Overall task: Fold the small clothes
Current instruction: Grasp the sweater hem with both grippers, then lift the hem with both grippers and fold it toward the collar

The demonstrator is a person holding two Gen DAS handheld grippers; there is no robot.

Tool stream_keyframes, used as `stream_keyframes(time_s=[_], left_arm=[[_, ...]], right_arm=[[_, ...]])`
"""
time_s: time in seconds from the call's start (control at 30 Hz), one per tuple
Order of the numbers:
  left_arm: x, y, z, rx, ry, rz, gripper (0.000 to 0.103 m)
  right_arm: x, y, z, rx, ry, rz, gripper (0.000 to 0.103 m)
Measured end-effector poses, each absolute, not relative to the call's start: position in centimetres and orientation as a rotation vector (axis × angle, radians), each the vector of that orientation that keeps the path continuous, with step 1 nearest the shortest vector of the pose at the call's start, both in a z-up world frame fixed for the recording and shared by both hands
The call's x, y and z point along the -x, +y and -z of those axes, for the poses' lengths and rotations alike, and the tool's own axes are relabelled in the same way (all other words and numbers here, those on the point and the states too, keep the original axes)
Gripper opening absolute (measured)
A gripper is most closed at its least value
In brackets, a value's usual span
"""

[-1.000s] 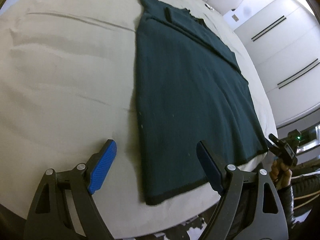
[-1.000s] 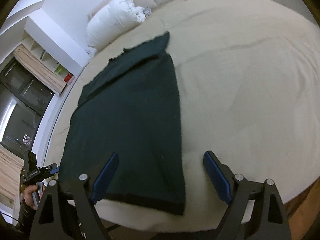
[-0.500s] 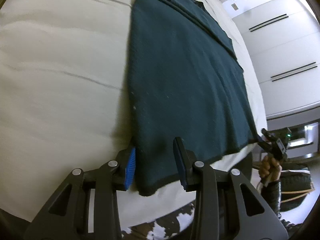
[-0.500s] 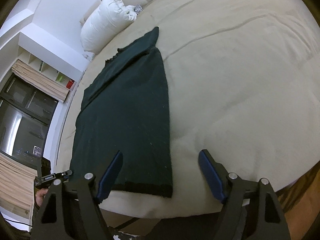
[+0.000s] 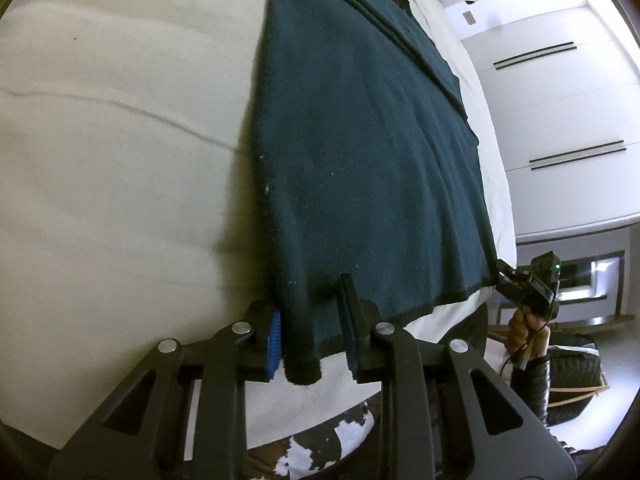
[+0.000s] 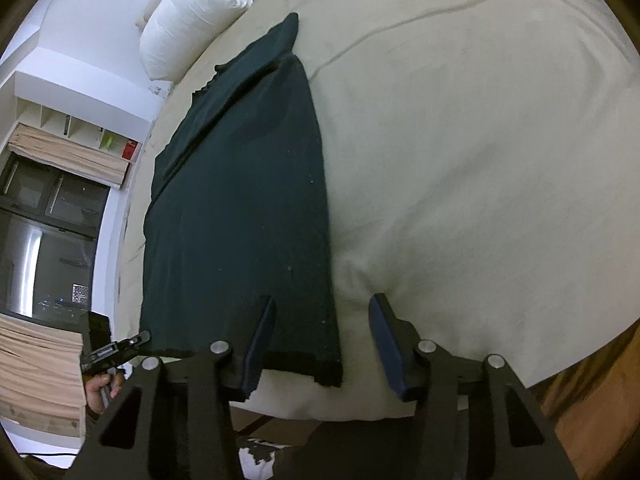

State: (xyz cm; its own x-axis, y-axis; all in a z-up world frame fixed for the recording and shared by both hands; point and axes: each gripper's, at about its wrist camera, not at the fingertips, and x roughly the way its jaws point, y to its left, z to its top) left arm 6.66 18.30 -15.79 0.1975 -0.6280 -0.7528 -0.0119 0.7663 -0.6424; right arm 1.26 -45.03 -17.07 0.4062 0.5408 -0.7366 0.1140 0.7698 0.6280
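Dark garment (image 5: pixel 360 152) flat on the bed (image 5: pixel 120 160), hem at the near edge. Left gripper (image 5: pixel 312 336) clamped on the hem's left corner. Right gripper (image 6: pixel 320 344) spread wide — straddling the right corner, not pinching.

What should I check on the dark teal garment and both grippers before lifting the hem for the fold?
1. Left gripper on its hem corner: ok, the jaws have narrowed around the corner of the dark teal knit garment; a firm pinch cannot be told.
2. Right gripper on the other corner: not ok, the jaws stand wide open around it.
3. Garment flat on the cream bedsheet: ok, only light ripples.
4. Sleeves tucked in: ok, a long folded band lies along one edge.
5. Landing area near the white pillow: ok.
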Motion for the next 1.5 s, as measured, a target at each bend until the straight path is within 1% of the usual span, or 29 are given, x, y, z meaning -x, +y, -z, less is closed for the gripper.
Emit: stream_keyframes(time_s=[0.07, 0.1, 0.13, 0.17, 0.2, 0.3, 0.43, 0.63, 0.77, 1.03, 1.2, 1.37, 1.5], left_arm=[[-6.5, 18.0, 15.6, 0.571, 1.313, 0.473, 0.023], [-6.4, 18.0, 15.4, 0.563, 1.310, 0.476, 0.010], [-6.3, 18.0, 15.3, 0.547, 1.310, 0.481, 0.003], [-6.2, 17.9, 15.1, 0.529, 1.306, 0.487, 0.003], [-6.0, 17.8, 14.9, 0.520, 1.302, 0.492, 0.003], [-5.6, 18.1, 14.6, 0.523, 1.287, 0.495, 0.003], [-5.1, 19.2, 13.4, 0.573, 1.238, 0.511, 0.003], [-4.8, 21.8, 10.8, 0.758, 1.100, 0.589, 0.003], [-5.3, 22.4, 9.9, 0.823, 1.047, 0.619, 0.003], [-7.6, 22.8, 8.0, 0.930, 0.975, 0.672, 0.003], [-11.3, 22.7, 6.0, 0.957, 0.927, 0.685, 0.003], [-17.5, 23.0, 3.9, 0.946, 0.872, 0.661, 0.003], [-23.1, 22.8, 3.7, 0.965, 0.860, 0.634, 0.003]], right_arm=[[-1.3, -44.7, 17.1, -0.669, 1.150, -0.308, 0.048], [-1.2, -44.6, 17.1, -0.667, 1.155, -0.315, 0.041], [-1.2, -44.2, 17.2, -0.663, 1.166, -0.326, 0.030], [-1.2, -43.9, 17.2, -0.659, 1.173, -0.334, 0.024], [-1.1, -43.6, 17.3, -0.654, 1.180, -0.343, 0.015], [-0.9, -42.6, 17.3, -0.632, 1.186, -0.368, 0.010], [-0.7, -41.9, 16.0, -0.652, 1.131, -0.421, 0.008], [-0.9, -42.4, 13.2, -0.773, 0.960, -0.527, 0.008], [-1.8, -42.3, 13.3, -0.775, 0.971, -0.512, 0.008], [-4.4, -42.5, 12.2, -0.854, 0.887, -0.545, 0.008], [-8.4, -43.0, 11.2, -0.900, 0.828, -0.541, 0.008], [-13.8, -42.9, 9.6, -0.881, 0.804, -0.507, 0.008], [-19.0, -43.1, 9.1, -0.871, 0.802, -0.453, 0.008]])
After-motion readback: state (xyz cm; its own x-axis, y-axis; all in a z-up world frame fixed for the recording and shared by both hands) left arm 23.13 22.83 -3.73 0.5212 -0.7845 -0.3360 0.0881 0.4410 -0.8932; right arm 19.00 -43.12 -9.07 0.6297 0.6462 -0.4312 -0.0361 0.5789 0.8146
